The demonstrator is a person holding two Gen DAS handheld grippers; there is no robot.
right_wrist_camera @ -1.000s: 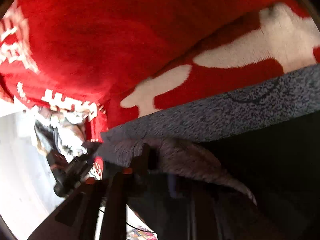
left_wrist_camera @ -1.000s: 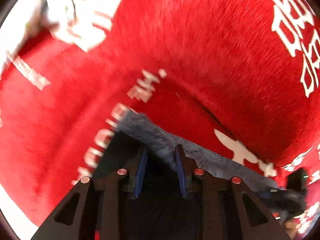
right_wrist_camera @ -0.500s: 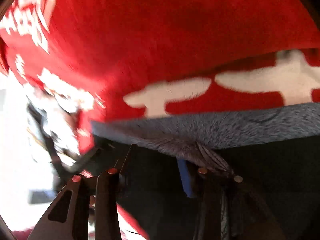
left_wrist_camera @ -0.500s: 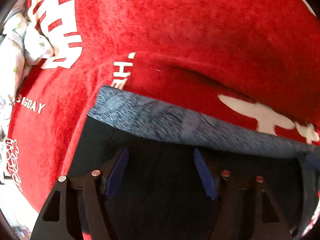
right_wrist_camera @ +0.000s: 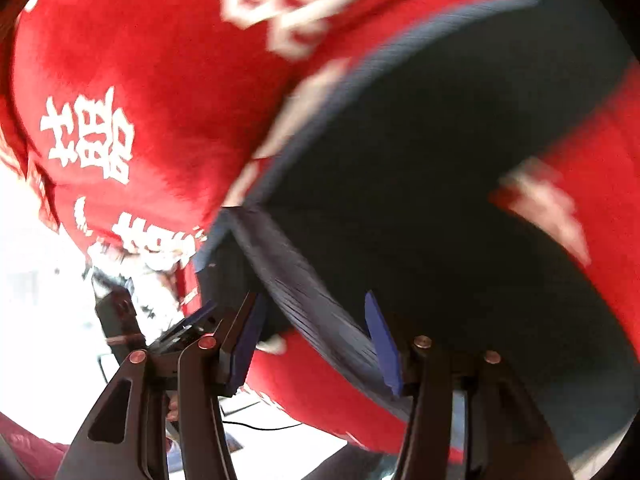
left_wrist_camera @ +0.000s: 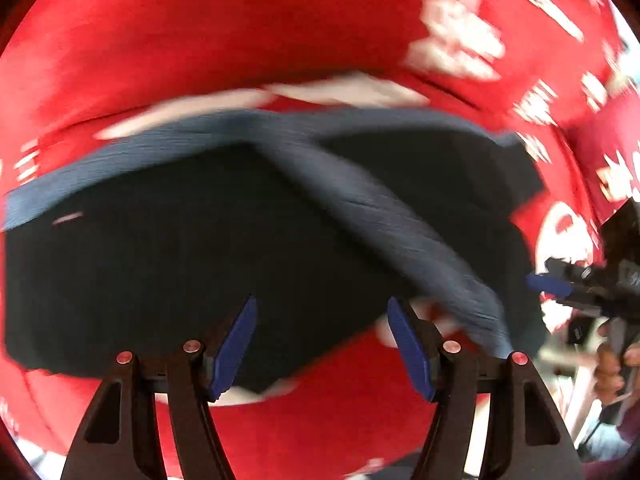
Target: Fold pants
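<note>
Dark pants (left_wrist_camera: 160, 264) with a blue-grey ribbed waistband (left_wrist_camera: 380, 208) lie on a red blanket (left_wrist_camera: 240, 32). One stretch of the waistband runs diagonally across the dark cloth. My left gripper (left_wrist_camera: 322, 344) hovers over the near edge of the pants, open, with nothing between its blue pads (left_wrist_camera: 236, 344). My right gripper (right_wrist_camera: 316, 340) has its jaws opening; the waistband (right_wrist_camera: 316, 304) runs through the gap below them and the pads do not press on it. Beside the pants' right edge the right gripper (left_wrist_camera: 560, 286) shows again. The left gripper (right_wrist_camera: 188, 320) also appears left of the pants. Both views are motion-blurred.
The red blanket (right_wrist_camera: 140, 60) carries white printed characters and covers the whole work surface. A person's hand (left_wrist_camera: 612, 364) holds the right gripper's handle at the far right. Beyond the blanket's edge lie a bright floor (right_wrist_camera: 32, 300) and a thin cable (right_wrist_camera: 260, 426).
The left gripper let go of the waistband, opened wide and swept sideways over the pants. The right gripper's jaws widened off the waistband it held, and it drew back.
</note>
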